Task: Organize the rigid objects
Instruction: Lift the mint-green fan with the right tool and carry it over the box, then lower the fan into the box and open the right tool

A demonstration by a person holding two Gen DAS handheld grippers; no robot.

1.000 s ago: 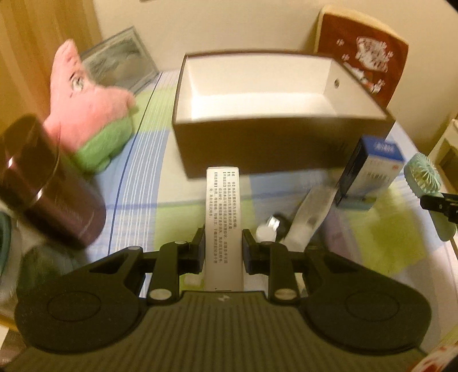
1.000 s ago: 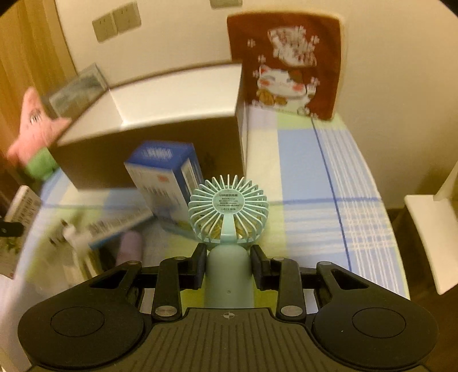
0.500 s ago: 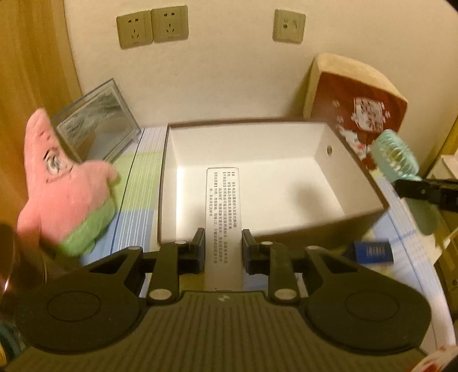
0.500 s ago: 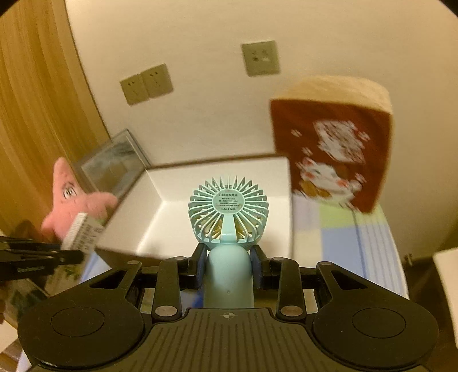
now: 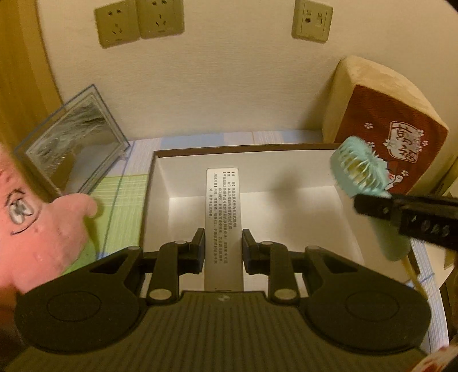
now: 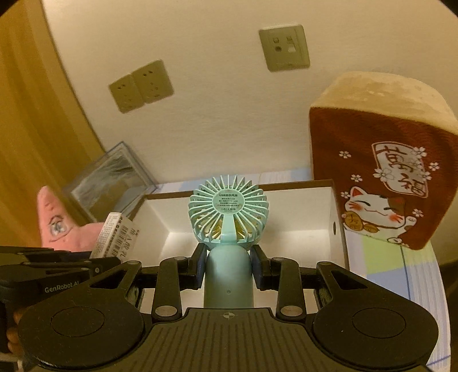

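Note:
My left gripper (image 5: 223, 243) is shut on a slim white carton (image 5: 224, 211) printed with small text, held out over the open white-lined brown box (image 5: 300, 177). My right gripper (image 6: 229, 261) is shut on the handle of a mint-green handheld fan (image 6: 227, 214), whose round head stands upright over the same box (image 6: 300, 217). In the left wrist view the fan (image 5: 357, 171) hangs over the box's right wall. In the right wrist view the carton (image 6: 116, 239) and the left gripper's arm show at the left.
A pink star plush (image 5: 43, 226) lies left of the box, with a clear framed picture (image 5: 71, 143) leaning behind it. A red lucky-cat cushion (image 6: 386, 183) stands at the box's right. The wall with its sockets (image 5: 140, 21) is close behind. A checked cloth (image 6: 386, 257) covers the table.
Both grippers have travelled forward and up with their loads, from above the cluttered table front to over the open box. The blue carton, tube and dark jar have left the views.

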